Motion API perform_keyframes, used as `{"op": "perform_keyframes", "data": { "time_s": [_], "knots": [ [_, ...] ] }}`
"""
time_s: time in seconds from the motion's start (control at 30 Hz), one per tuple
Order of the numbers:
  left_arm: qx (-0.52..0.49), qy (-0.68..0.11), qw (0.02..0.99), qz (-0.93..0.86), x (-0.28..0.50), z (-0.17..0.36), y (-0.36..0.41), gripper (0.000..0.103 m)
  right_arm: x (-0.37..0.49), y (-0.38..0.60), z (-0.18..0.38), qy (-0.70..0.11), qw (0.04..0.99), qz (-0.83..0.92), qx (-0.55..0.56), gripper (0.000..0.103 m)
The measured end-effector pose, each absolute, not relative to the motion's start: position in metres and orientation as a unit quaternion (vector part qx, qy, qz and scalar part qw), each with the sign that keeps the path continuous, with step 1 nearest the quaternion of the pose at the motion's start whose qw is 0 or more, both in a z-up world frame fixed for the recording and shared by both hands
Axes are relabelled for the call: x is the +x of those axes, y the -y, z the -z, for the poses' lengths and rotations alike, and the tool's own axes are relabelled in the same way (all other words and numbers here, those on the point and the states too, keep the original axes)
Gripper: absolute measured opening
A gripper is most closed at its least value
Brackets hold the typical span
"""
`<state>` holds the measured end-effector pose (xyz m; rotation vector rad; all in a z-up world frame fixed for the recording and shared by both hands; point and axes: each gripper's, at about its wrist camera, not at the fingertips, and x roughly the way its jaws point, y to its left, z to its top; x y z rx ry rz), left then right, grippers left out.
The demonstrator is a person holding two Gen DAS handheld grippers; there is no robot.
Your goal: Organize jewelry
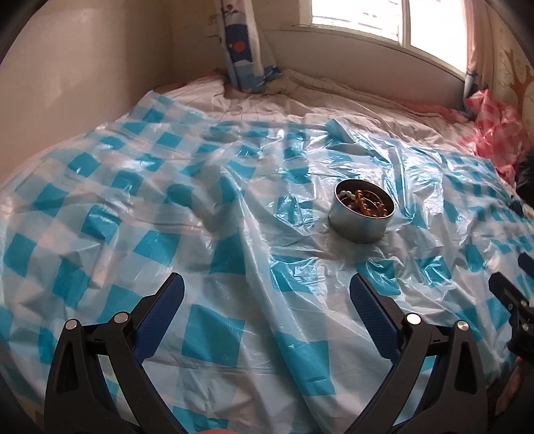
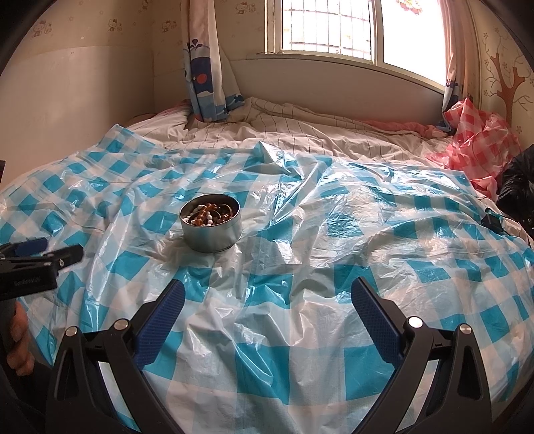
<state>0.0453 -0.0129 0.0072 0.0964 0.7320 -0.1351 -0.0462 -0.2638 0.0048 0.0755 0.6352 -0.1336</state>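
A round metal tin (image 1: 362,213) (image 2: 211,223) stands on a blue-and-white checked plastic sheet (image 1: 213,233) (image 2: 333,233) spread over a bed. Inside it lie amber bead strings and white beads (image 2: 208,213) (image 1: 365,202). My left gripper (image 1: 267,283) is open and empty, with the tin ahead and to the right. My right gripper (image 2: 267,290) is open too, nothing between its blue-padded fingers; the tin sits ahead and to its left. The left gripper's side shows at the left edge of the right wrist view (image 2: 40,257), held by a hand (image 2: 18,340).
A striped bedsheet (image 2: 300,137) lies beyond the plastic, under a window (image 2: 333,30) with whale-print curtains (image 2: 203,73). A crumpled red-checked plastic sheet (image 2: 477,143) and a black bag (image 2: 517,187) sit at the right. A small black adapter (image 2: 490,220) lies near the right edge.
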Motion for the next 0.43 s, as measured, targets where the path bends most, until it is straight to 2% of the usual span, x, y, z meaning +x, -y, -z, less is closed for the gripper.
{"op": "perform_keyframes", "data": {
  "time_s": [0.13, 0.3, 0.43],
  "knots": [
    [0.064, -0.347, 0.932, 0.085, 0.04, -0.01, 0.023, 0.096, -0.046, 0.264, -0.005, -0.312, 0.947, 0.066, 0.037, 0.095],
    [0.038, -0.389, 0.915, 0.095, 0.048, -0.001, 0.018, 0.095, -0.046, 0.264, -0.005, -0.312, 0.947, 0.065, 0.037, 0.095],
    [0.036, -0.381, 0.92, 0.081, 0.043, -0.002, 0.016, 0.095, -0.046, 0.265, -0.005, -0.312, 0.947, 0.065, 0.036, 0.095]
  ]
}}
